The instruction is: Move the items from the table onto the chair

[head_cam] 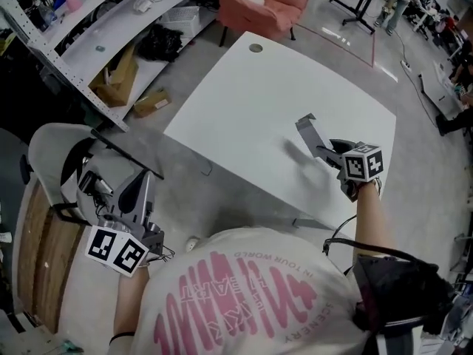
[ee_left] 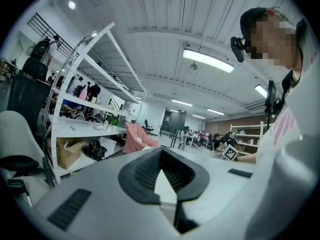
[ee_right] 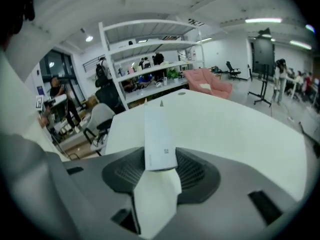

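Note:
A flat grey slab-shaped item (head_cam: 307, 130) stands on end over the white table (head_cam: 244, 102), near its right front part, casting a shadow on the top. My right gripper (head_cam: 323, 151) is shut on its lower end. In the right gripper view the item (ee_right: 159, 129) rises straight up between the dark pads (ee_right: 195, 171), which press on both its sides. My left gripper (head_cam: 138, 191) hangs low at the left over the white chair (head_cam: 55, 143). Its tips meet with nothing between them, and it (ee_left: 161, 156) points up towards the ceiling.
A pink armchair (head_cam: 259, 2) stands beyond the table's far edge. White shelving (head_cam: 89, 43) with cardboard boxes (head_cam: 122, 76) runs along the left. Black cables lie on the chair (head_cam: 89, 185). A round cable hole (head_cam: 256, 48) sits at the table's far corner.

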A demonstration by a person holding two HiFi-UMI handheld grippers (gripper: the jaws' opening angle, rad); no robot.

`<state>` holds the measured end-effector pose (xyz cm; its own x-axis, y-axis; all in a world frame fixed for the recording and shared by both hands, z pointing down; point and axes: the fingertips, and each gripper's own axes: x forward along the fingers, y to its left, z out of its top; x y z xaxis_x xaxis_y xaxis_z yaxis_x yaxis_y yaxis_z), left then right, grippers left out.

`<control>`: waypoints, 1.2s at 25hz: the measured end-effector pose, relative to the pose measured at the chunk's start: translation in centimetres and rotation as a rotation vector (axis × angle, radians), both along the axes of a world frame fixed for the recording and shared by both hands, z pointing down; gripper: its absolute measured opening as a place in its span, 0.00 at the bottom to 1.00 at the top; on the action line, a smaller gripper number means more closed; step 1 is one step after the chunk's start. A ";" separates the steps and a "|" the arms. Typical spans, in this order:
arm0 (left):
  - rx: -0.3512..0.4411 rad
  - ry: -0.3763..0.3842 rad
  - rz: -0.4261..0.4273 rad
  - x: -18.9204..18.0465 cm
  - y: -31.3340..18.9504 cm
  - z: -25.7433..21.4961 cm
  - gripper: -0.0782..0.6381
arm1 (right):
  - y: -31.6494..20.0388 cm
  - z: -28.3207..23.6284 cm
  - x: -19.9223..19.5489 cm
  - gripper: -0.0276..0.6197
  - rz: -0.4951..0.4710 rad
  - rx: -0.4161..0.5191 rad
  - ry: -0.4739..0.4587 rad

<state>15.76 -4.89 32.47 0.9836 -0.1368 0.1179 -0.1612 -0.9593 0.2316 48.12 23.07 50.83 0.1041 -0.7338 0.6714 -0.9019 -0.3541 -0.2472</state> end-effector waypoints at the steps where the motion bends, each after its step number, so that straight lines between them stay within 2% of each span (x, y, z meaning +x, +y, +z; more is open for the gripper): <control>1: -0.004 0.002 -0.004 -0.5 -0.4 0.0 0.12 | -0.6 -0.4 -0.3 0.34 0.039 0.047 -0.029; 6: -0.032 0.015 -0.037 -3.4 -3.1 -0.4 0.12 | -5.5 -2.5 -3.4 0.34 0.220 0.303 -0.236; 9: -0.043 0.029 -0.074 -5.3 -4.8 -0.8 0.12 | -9.7 -4.3 -6.7 0.34 0.220 0.435 -0.340; 12: -0.044 0.042 -0.102 -7.4 -6.5 -1.4 0.12 | -14.6 -6.5 -10.6 0.34 0.151 0.520 -0.401; 16: -0.055 0.055 -0.150 -10.6 -8.9 -1.6 0.12 | -21.5 -8.6 -15.9 0.34 0.022 0.568 -0.457; 19: -0.066 0.065 -0.200 -13.2 -10.5 -1.4 0.12 | -25.9 -9.3 -19.7 0.34 -0.073 0.560 -0.499; 25: -0.067 0.058 -0.299 -18.5 -12.3 -1.2 0.12 | -31.9 -11.5 -26.6 0.34 -0.293 0.572 -0.490; 30: -0.079 0.046 -0.395 -24.8 -15.1 -0.3 0.12 | -37.8 -12.3 -33.6 0.34 -0.448 0.552 -0.480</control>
